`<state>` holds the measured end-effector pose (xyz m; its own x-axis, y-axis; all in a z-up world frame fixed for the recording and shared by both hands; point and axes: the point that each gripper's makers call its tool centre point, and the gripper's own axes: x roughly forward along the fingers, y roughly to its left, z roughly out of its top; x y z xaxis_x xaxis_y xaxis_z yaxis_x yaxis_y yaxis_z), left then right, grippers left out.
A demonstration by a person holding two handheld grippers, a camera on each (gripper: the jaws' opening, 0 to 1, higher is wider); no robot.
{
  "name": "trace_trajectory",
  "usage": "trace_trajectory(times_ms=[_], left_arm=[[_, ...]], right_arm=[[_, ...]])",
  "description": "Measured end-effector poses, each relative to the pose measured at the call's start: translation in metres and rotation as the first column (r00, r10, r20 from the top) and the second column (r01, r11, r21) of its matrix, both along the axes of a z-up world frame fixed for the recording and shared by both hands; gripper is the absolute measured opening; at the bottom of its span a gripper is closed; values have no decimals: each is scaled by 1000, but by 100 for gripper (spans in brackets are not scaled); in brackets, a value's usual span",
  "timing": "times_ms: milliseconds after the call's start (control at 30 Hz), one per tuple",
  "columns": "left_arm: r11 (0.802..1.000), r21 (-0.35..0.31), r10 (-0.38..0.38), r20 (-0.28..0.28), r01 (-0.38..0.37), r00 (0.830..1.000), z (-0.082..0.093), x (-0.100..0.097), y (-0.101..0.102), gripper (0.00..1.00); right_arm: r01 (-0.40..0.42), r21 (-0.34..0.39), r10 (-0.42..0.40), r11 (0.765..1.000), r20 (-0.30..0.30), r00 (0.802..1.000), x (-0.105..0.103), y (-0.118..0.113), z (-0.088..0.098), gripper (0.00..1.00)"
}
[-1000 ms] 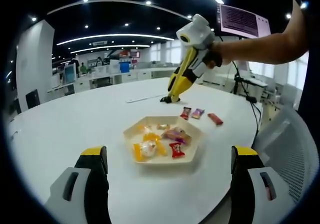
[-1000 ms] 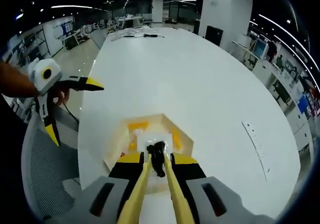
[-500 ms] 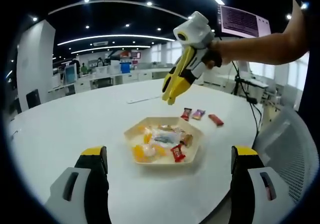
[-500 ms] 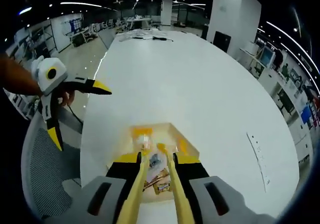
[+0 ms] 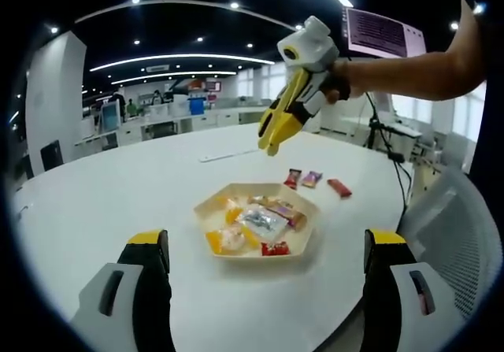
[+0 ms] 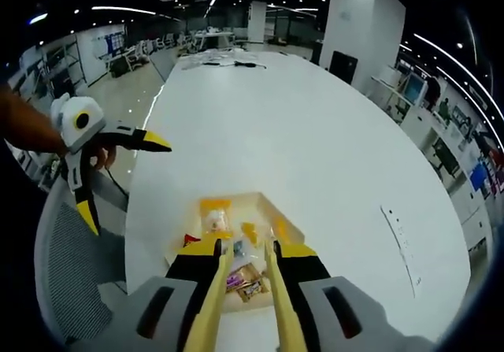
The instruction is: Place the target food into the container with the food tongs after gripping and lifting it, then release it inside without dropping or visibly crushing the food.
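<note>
Right tool (image 5: 269, 143): held up in the air above the tray, tilted down; its yellow tongs look nearly closed with nothing in them.
Left tool (image 6: 122, 180): spread wide open near the desk's edge, holding nothing.
Hand (image 5: 340, 84): wrapped around the right tool's grip, forearm cut off by the frame.
Tray (image 5: 303, 207): pale, hexagonal, shallow, on the white round desk (image 5: 118, 194).
Candies (image 5: 256, 224): shiny wrapped pieces piled inside the tray; hard to tell which one's the target.
Loose wrappers (image 5: 313, 180): three beside the tray.
</note>
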<state>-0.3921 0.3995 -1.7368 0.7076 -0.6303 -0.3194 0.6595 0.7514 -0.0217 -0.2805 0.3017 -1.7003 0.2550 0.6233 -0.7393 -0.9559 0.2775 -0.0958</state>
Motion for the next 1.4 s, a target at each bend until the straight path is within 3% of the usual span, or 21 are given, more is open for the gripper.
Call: trace_trajectory(times_ms=[367,900,1133,1400], left_arm=[[1000,3,-4,-1,4,1000,0,-1,-1,100],[1000,1,-15,-4,15,1000,-2,-1,-3,100],[1000,2,-16,-5,16,1000,-1,-2,-3,100],[1000,4,-18,-6,18,1000,-2,-2,-3,100]], right_arm=[[74,22,-75,997,10,997,8,-27,4,27],[218,41,-219,975,17,976,16,-98,8,27],[296,55,-298,953,20,954,13,-128,6,28],[405,71,-408,912,33,913,15,-164,5,28]])
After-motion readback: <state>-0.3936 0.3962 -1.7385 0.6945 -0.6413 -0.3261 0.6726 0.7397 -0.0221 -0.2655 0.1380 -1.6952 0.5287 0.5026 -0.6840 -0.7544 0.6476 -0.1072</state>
